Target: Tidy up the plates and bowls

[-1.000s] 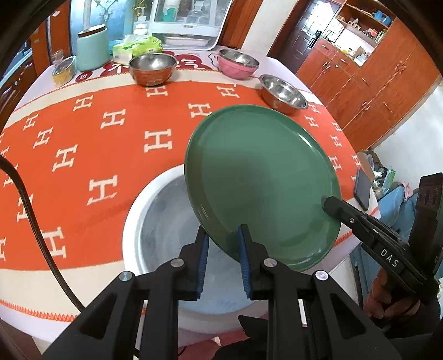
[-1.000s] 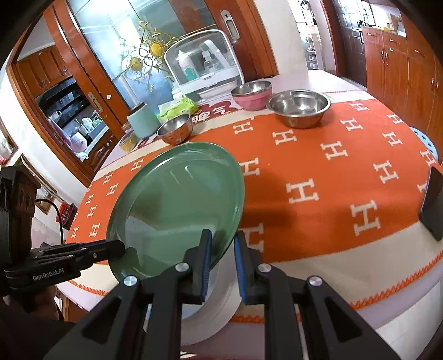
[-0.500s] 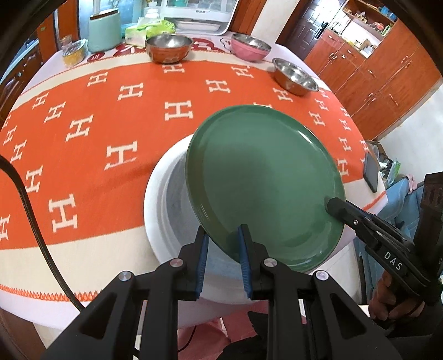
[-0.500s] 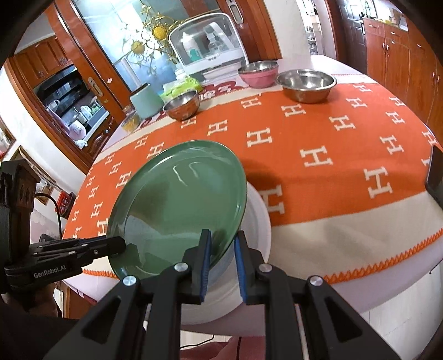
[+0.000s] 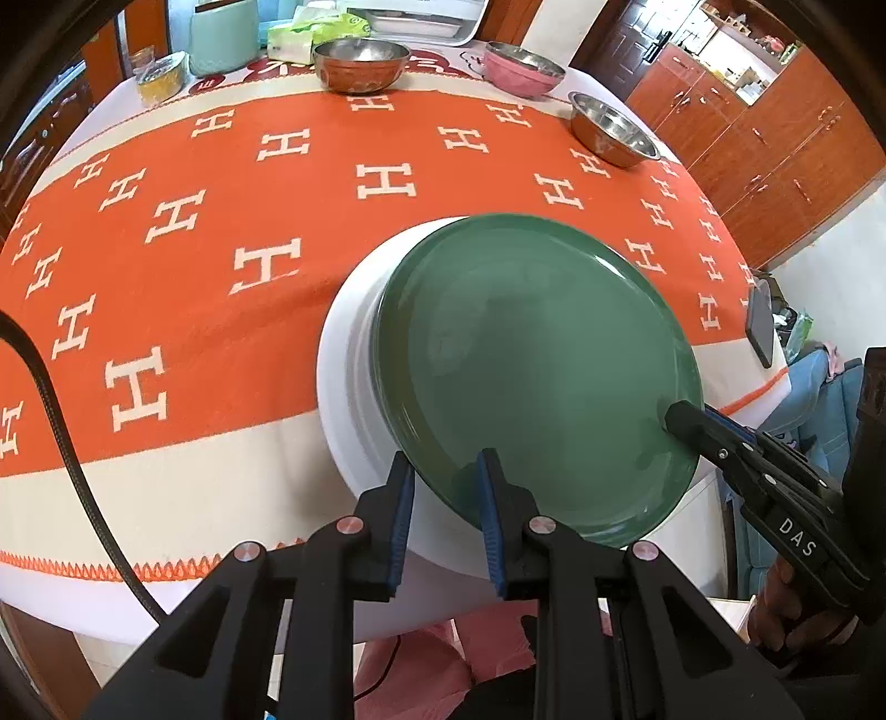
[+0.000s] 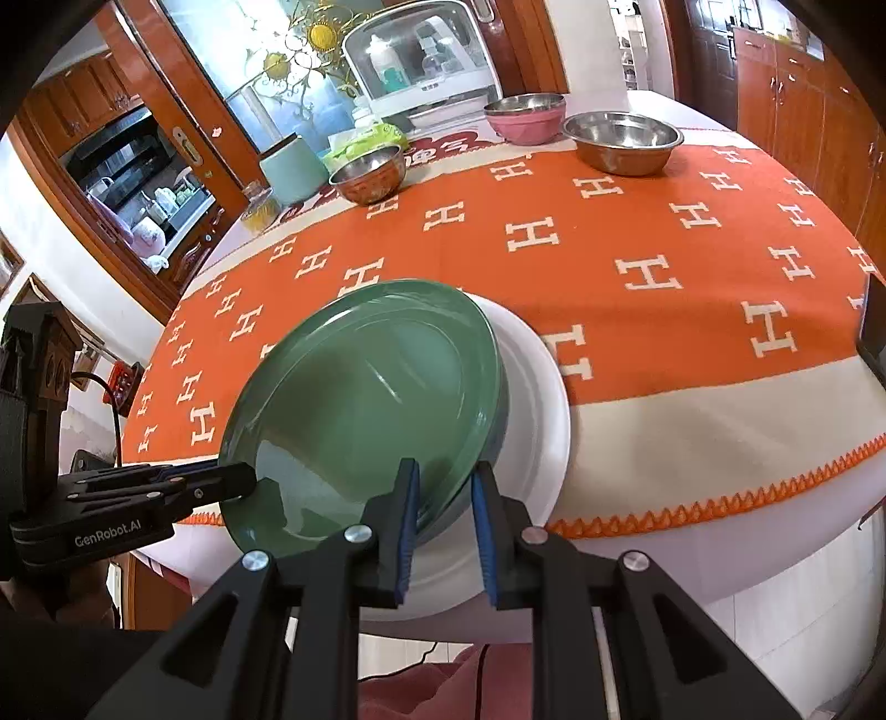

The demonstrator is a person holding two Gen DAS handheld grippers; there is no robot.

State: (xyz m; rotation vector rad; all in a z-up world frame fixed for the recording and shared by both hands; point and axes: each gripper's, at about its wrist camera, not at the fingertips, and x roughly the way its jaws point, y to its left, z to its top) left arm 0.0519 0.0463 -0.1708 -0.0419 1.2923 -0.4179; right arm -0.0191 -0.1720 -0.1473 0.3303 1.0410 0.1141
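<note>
A green plate hangs tilted just over a larger white plate near the table's front edge. My left gripper is shut on the green plate's near rim. The right gripper clamps the rim on the far right side. In the right wrist view, my right gripper is shut on the green plate, and the left gripper grips its left edge. The white plate shows beyond it. A copper-sided bowl, a pink bowl and a steel bowl stand at the far side.
An orange cloth with white H marks covers the round table. A mint canister, a tissue pack and a small jar stand at the back. A dark phone lies at the right edge. Wooden cabinets stand beyond.
Both grippers have carried the green plate forward and down. It now hangs lower and covers more of the white plate than a second ago.
</note>
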